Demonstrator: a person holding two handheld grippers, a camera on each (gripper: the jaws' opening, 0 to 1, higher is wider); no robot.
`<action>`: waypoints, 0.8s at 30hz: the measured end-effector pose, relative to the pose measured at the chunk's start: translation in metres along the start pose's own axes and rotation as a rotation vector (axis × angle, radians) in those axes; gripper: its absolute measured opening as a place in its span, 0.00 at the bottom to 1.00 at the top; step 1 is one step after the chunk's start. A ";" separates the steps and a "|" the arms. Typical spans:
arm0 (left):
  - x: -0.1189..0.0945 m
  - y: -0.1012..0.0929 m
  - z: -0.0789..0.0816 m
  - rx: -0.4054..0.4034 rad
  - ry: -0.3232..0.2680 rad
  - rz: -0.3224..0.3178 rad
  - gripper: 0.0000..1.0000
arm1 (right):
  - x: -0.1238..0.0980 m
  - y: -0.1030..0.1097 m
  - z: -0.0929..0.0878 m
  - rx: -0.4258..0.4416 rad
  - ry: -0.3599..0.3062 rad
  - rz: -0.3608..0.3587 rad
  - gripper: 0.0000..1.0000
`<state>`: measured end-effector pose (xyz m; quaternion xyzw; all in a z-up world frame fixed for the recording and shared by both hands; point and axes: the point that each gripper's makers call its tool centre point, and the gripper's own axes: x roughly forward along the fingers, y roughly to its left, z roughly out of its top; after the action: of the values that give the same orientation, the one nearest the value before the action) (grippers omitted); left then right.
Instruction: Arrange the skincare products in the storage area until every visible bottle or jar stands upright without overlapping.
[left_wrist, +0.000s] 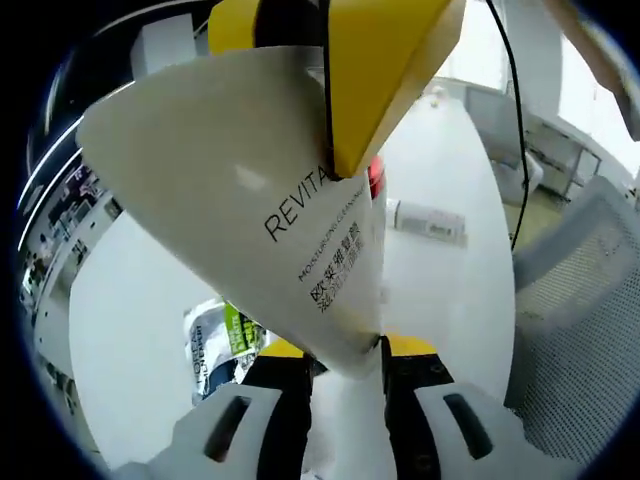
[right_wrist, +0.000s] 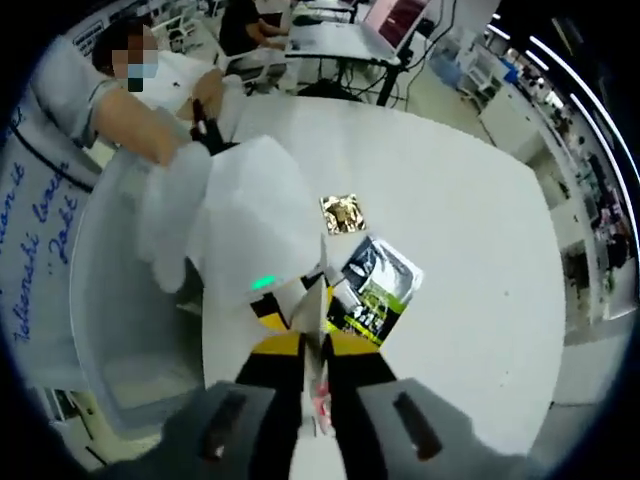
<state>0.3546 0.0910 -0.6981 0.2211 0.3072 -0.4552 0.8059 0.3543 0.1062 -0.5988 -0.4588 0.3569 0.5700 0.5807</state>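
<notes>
A white squeeze tube (left_wrist: 250, 200) printed "REVITA" hangs in the air over the white table (left_wrist: 440, 300), held from both ends. My left gripper (left_wrist: 345, 362) is shut on its narrow end, low in the left gripper view. The right gripper (left_wrist: 345, 150) comes in yellow from the top and pinches the tube's wide flat end. In the right gripper view that flat end (right_wrist: 312, 305) stands edge-on between the jaws of my right gripper (right_wrist: 318, 345), which is shut on it. The left gripper's white body with a green light sits just beyond.
A black and green sachet (right_wrist: 375, 290) and a small gold sachet (right_wrist: 342, 213) lie on the table (right_wrist: 470, 200). A translucent bin (right_wrist: 120, 300) stands at its left edge, a seated person (right_wrist: 100, 110) behind it. A white box (left_wrist: 430, 220) and a mesh chair (left_wrist: 590, 330) are nearby.
</notes>
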 end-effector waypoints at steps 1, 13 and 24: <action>0.001 0.003 0.001 0.000 -0.001 0.001 0.23 | 0.001 -0.001 0.000 0.001 0.002 0.000 0.08; 0.013 0.019 0.005 -0.026 0.016 -0.001 0.22 | 0.007 -0.023 -0.007 0.017 0.040 0.010 0.09; 0.012 0.020 0.006 -0.023 0.028 -0.043 0.20 | 0.005 -0.019 -0.010 0.050 0.046 0.063 0.08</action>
<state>0.3785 0.0897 -0.7011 0.2115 0.3284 -0.4659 0.7939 0.3747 0.1002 -0.6042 -0.4459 0.3985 0.5681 0.5653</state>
